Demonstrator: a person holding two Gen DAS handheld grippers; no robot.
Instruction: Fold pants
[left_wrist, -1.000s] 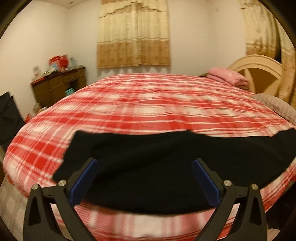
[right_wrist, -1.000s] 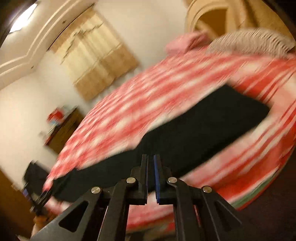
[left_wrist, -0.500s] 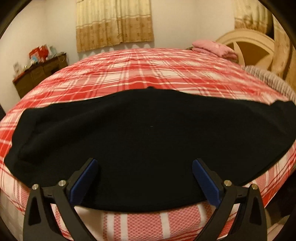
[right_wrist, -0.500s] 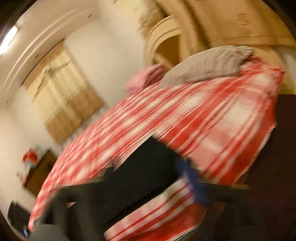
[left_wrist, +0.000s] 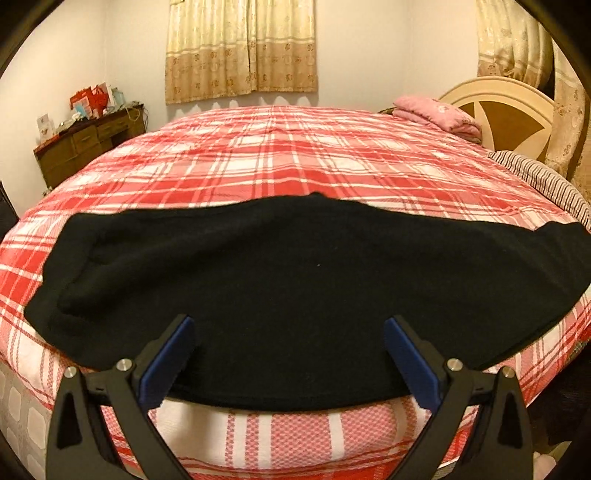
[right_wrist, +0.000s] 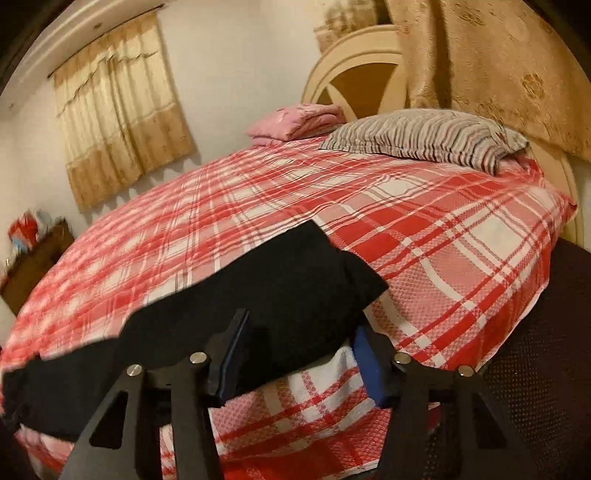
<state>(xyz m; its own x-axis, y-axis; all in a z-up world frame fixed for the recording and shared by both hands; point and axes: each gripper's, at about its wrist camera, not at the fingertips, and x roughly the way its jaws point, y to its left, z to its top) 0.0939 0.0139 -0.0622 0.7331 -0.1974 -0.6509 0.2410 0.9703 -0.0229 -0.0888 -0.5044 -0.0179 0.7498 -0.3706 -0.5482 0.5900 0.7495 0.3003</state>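
While the left gripper (left_wrist: 288, 350) hangs low over the near edge of the red plaid bedspread (left_wrist: 280, 162), its jaws stand wide apart over the black pants (left_wrist: 295, 280), which lie flat across the bed. From the right wrist, the right gripper (right_wrist: 301, 347) straddles the pants' (right_wrist: 280, 295) near end, jaws closing, not yet pinching the cloth.
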